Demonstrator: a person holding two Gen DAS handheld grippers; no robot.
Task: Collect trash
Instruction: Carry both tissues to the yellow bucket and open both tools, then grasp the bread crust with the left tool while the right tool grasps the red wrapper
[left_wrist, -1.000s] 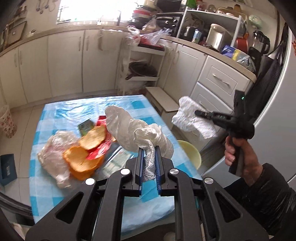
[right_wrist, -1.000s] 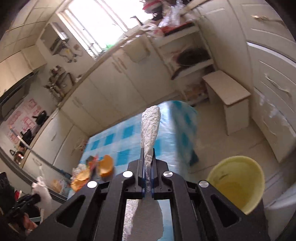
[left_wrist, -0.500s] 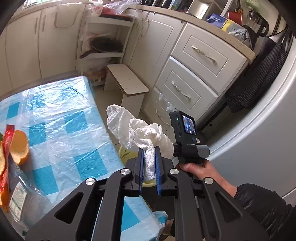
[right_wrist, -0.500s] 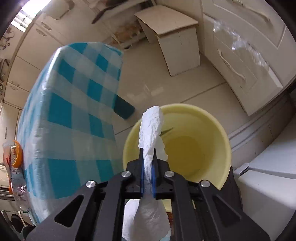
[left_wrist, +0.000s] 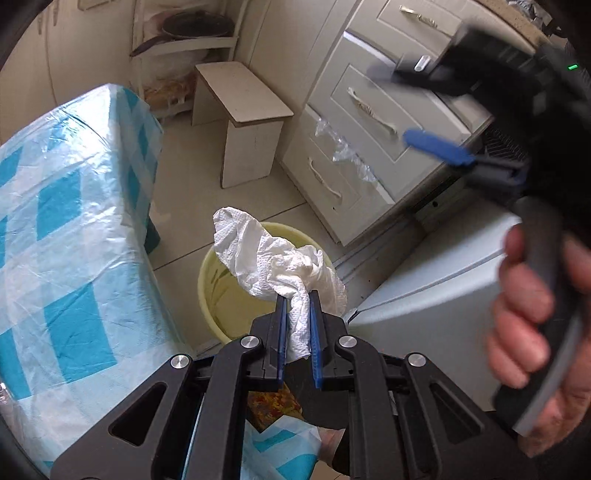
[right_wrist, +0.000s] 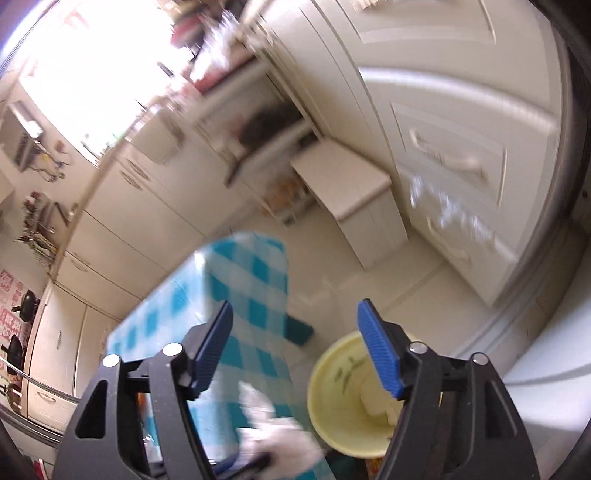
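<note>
The left tongs (left_wrist: 297, 295) are squeezing a white paper towel (left_wrist: 280, 266) tight between their blue pads. The crumpled towel is sticking up and hanging right over the yellow bin (left_wrist: 221, 291), which is sitting on the floor just past the corner of the tabletop (left_wrist: 74, 221) with its blue and white checked cover.

The right tongs (right_wrist: 295, 347) are standing wide with nothing between them. Their jaws have just been opening. A pale lump is lying inside the bin in the right wrist view, and it is likely the paper they were carrying. In the left view a hand (left_wrist: 532, 314) is holding the right tongs' handle, off to the side of the bin.

To do this step well, the left tongs should be staying over the middle of the bin, not its rim, before letting go. The towel is light and floppy, so it could be catching on a pad or drifting onto the floor. Opening wide and low over the bin should be helping it fall in.

Farther off, a small white stool (left_wrist: 243, 110) is standing beside the drawers (left_wrist: 369, 122).
</note>
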